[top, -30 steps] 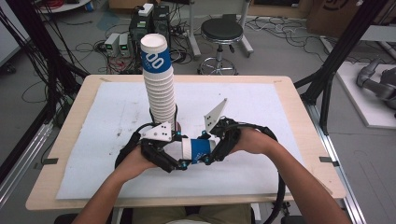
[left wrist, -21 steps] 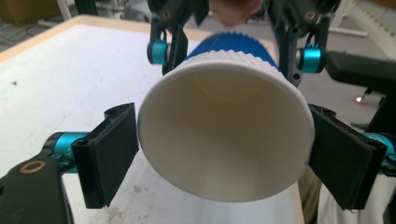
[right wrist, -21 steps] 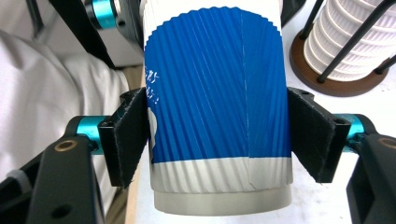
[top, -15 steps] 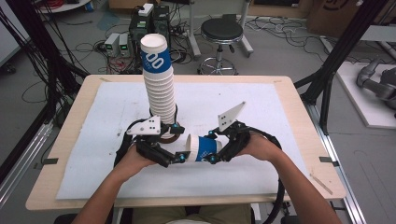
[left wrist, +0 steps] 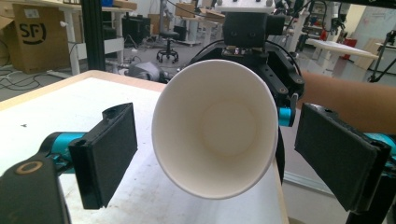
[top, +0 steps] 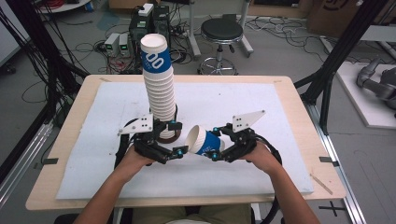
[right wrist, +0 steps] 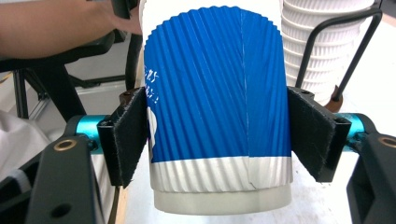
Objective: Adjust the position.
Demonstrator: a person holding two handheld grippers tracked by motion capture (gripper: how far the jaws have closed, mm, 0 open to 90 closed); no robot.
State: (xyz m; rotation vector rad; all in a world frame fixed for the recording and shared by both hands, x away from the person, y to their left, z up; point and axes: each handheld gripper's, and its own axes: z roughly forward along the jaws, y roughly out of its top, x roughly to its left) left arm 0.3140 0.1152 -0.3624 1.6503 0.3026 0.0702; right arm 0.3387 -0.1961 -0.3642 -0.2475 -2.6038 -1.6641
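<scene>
A blue and white ribbed paper cup [top: 201,141] lies sideways above the white mat, and my right gripper [top: 214,143] is shut on it. In the right gripper view both pads [right wrist: 126,140] press the sides of the cup [right wrist: 217,102]. Its open mouth [left wrist: 217,135] faces my left gripper [top: 180,138], whose jaws stand open on either side of it without touching. The left gripper's pads [left wrist: 109,149] are well apart. A tall stack of the same cups [top: 158,84] stands upright in a black wire holder [top: 169,136] just behind the left gripper.
A white mat [top: 280,154] covers the wooden table [top: 65,135]. The person's forearms [top: 116,186] come in from the near edge. Beyond the table are a stool [top: 222,32], power boxes and cables on the floor. The cup stack [right wrist: 322,46] is close behind the held cup.
The two grippers have drawn apart. The right one has moved right with the cup in it, and the left jaws are now clear of the cup's mouth.
</scene>
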